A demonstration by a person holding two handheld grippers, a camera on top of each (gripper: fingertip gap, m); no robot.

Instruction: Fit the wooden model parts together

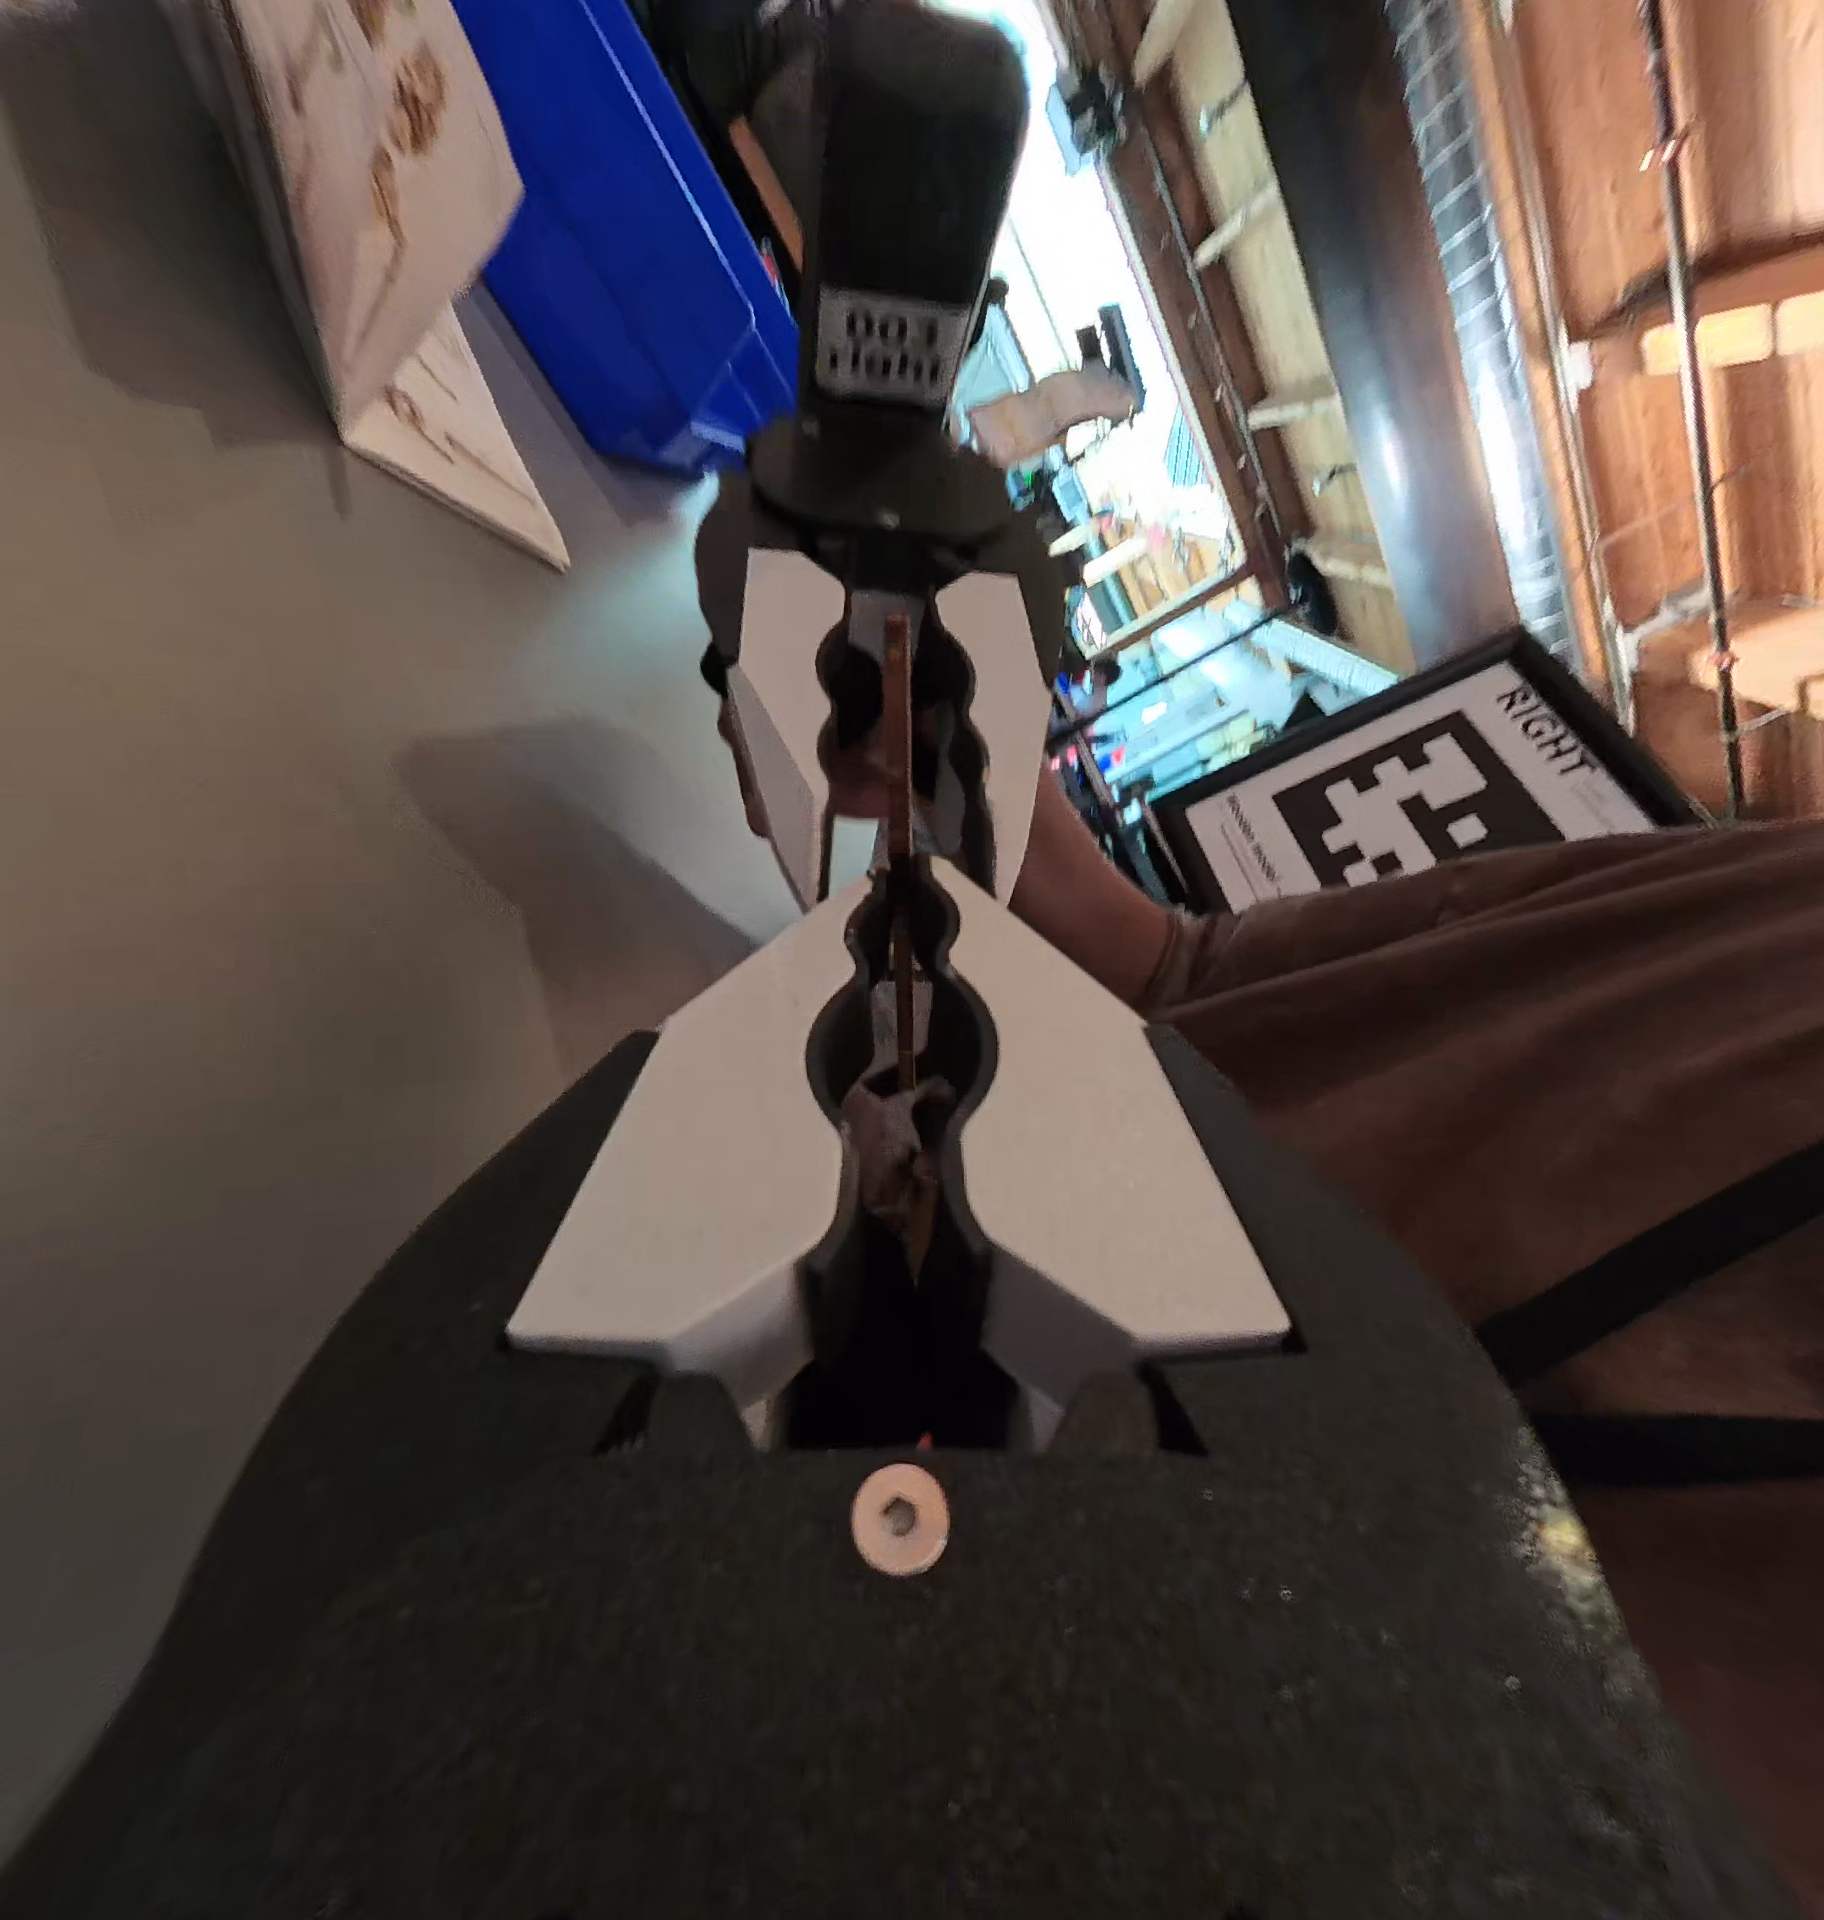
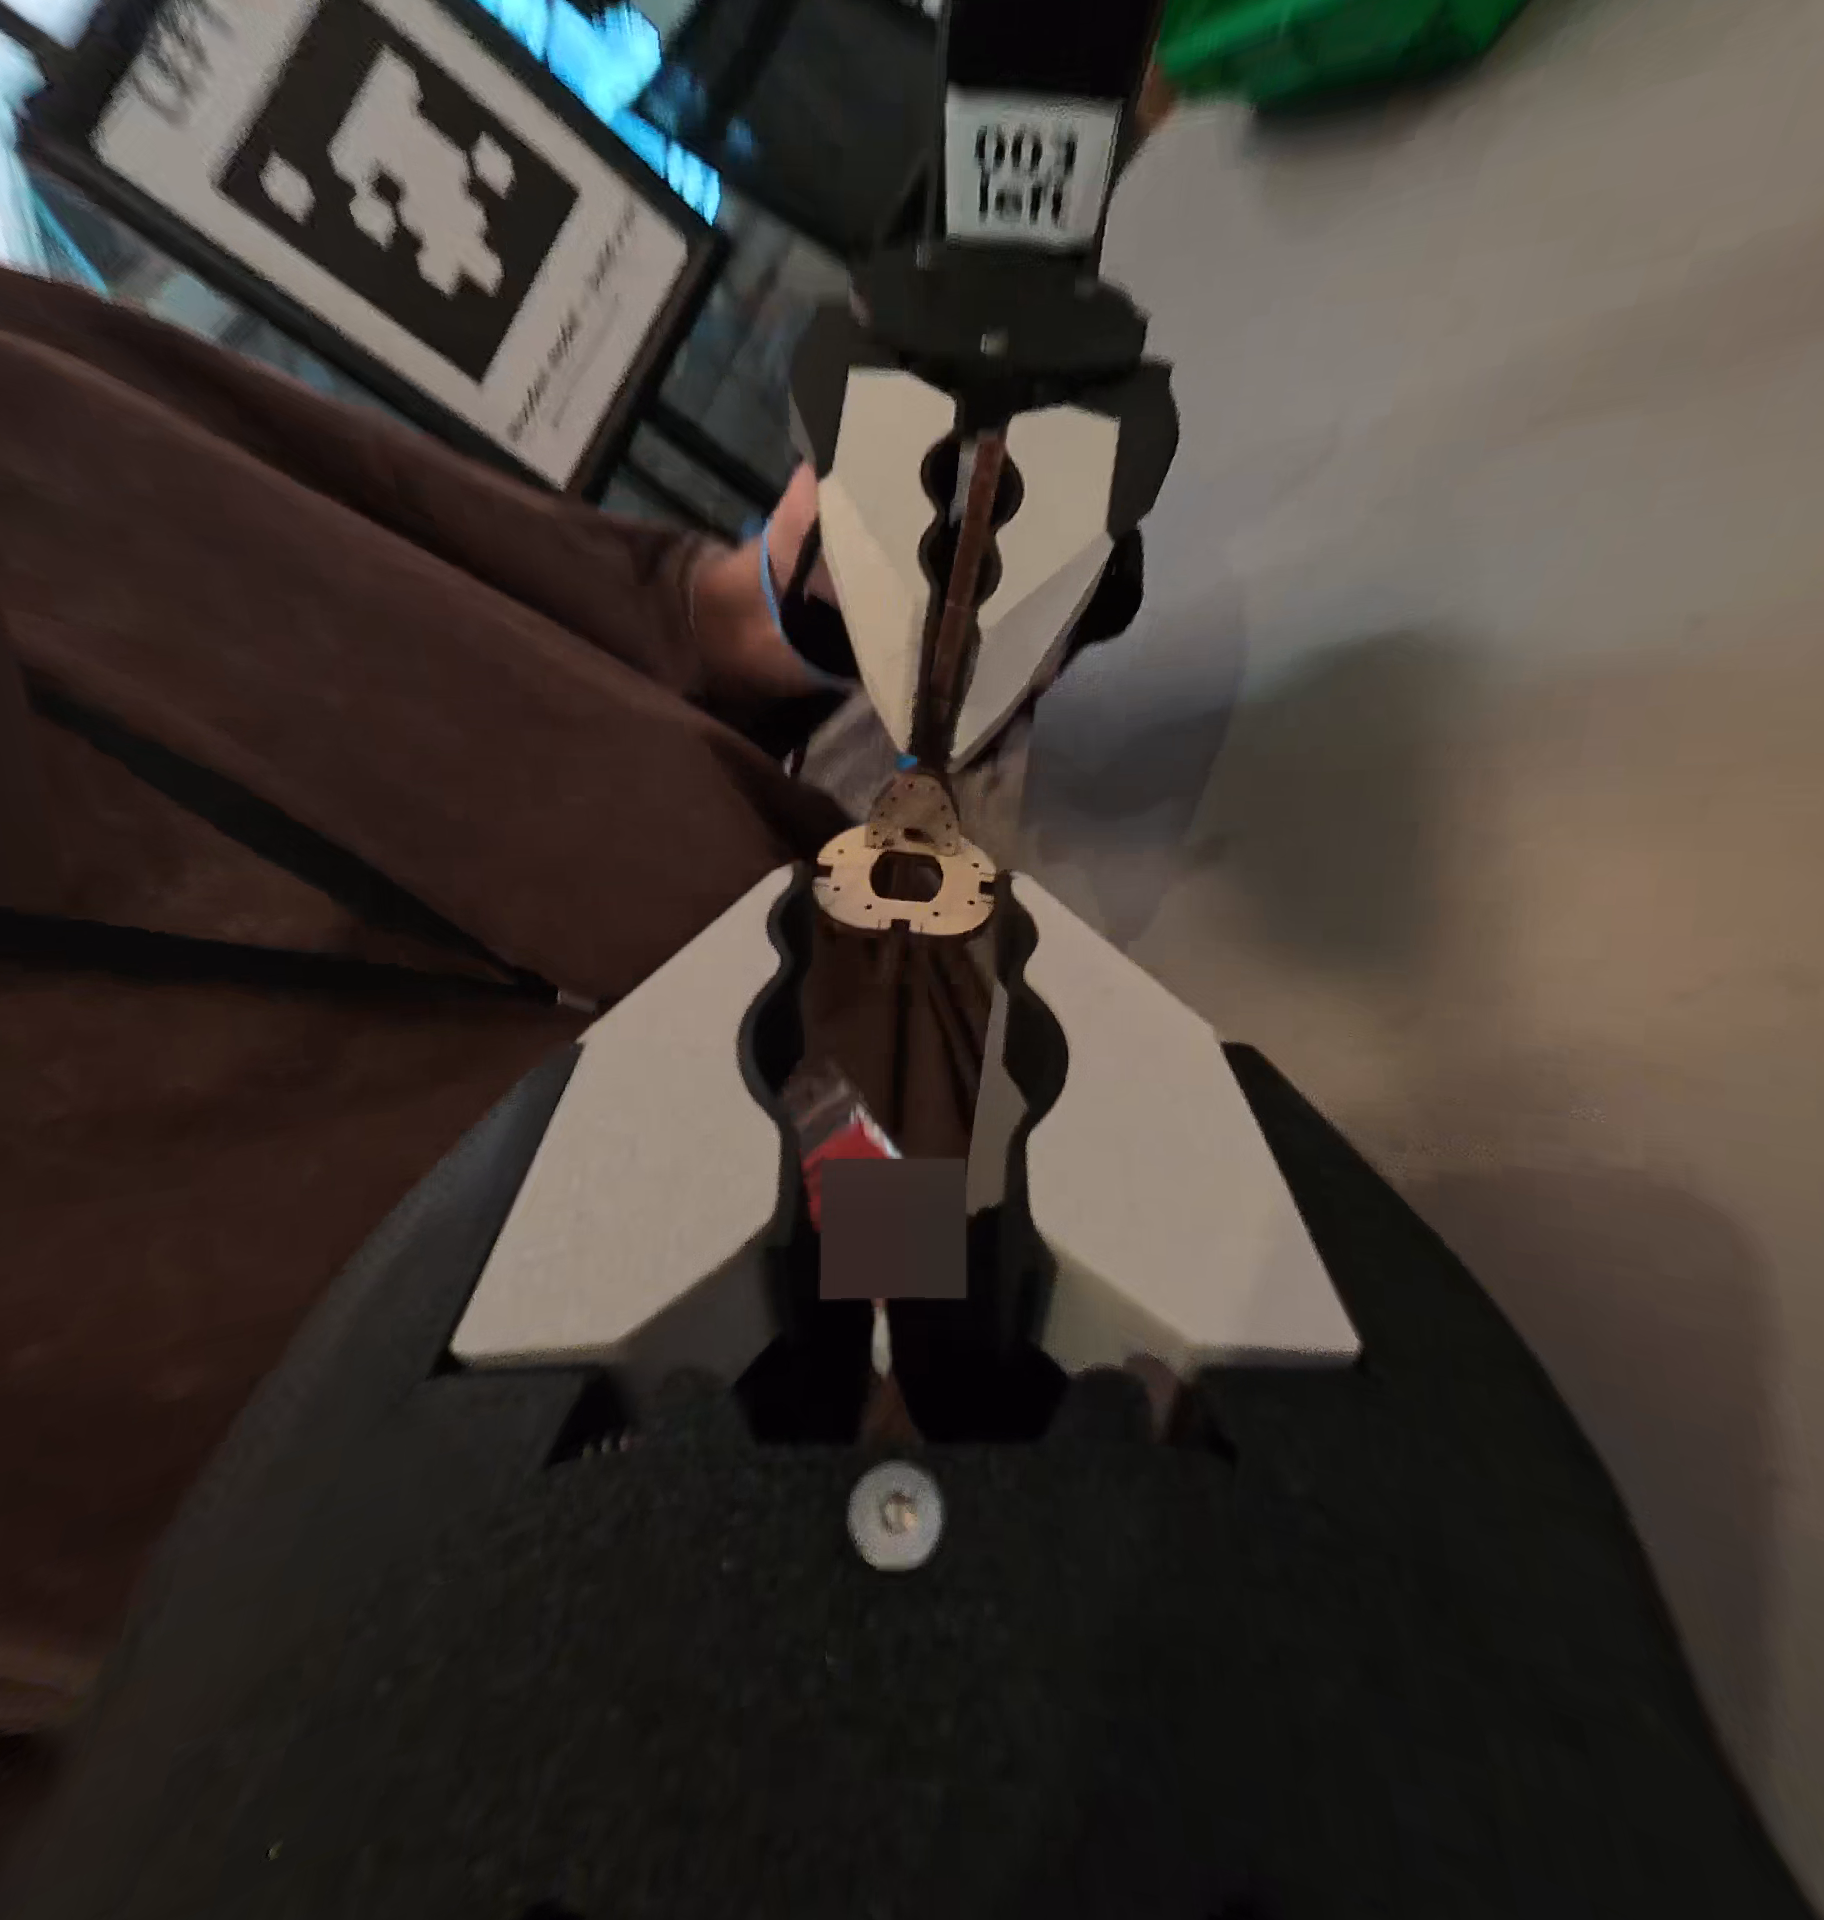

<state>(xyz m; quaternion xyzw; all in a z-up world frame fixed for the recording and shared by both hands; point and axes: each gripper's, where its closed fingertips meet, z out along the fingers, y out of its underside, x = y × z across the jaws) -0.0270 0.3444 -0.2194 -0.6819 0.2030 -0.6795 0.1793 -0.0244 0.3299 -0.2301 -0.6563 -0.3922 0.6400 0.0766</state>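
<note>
Step in hand, by my reading: mating 2 wooden model parts in mid-air, tip to tip.

Near, right wrist view: the right gripper (image 2: 903, 883) is clenched on a pale flat plywood ring plate (image 2: 903, 881) with a central slot and notched rim. The plate lies crosswise between the fingertips, face toward the camera. Its jaws stand only as far apart as the plate is wide.

Just beyond it, touching or nearly so, sits a small perforated wooden piece (image 2: 918, 814) at the plate's far edge. Contact is too blurred to confirm.

Farther: the left gripper (image 2: 934, 743) faces the right one head-on. It is closed tight on a thin dark wooden strip (image 2: 958, 603) seen edge-on, which runs back between its fingers.

Left wrist view agrees: the left gripper (image 1: 900, 883) pinches the strip (image 1: 900, 966) with almost no gap. The right gripper (image 1: 892, 842) sits just beyond, meeting it tip to tip.

Doing it well, my judgement:
- Keep the strip's edge lined up with the plate's slot before pushing.
- Hold the plate square and steady, and advance only 1 gripper.
- Press straight along the strip. Twisting thin plywood risks a snapped tab.

Far: grey table (image 1: 160, 935), blue bin (image 1: 627, 239), framed marker board (image 1: 1427, 790), brown sleeve (image 2: 264, 623).
</note>
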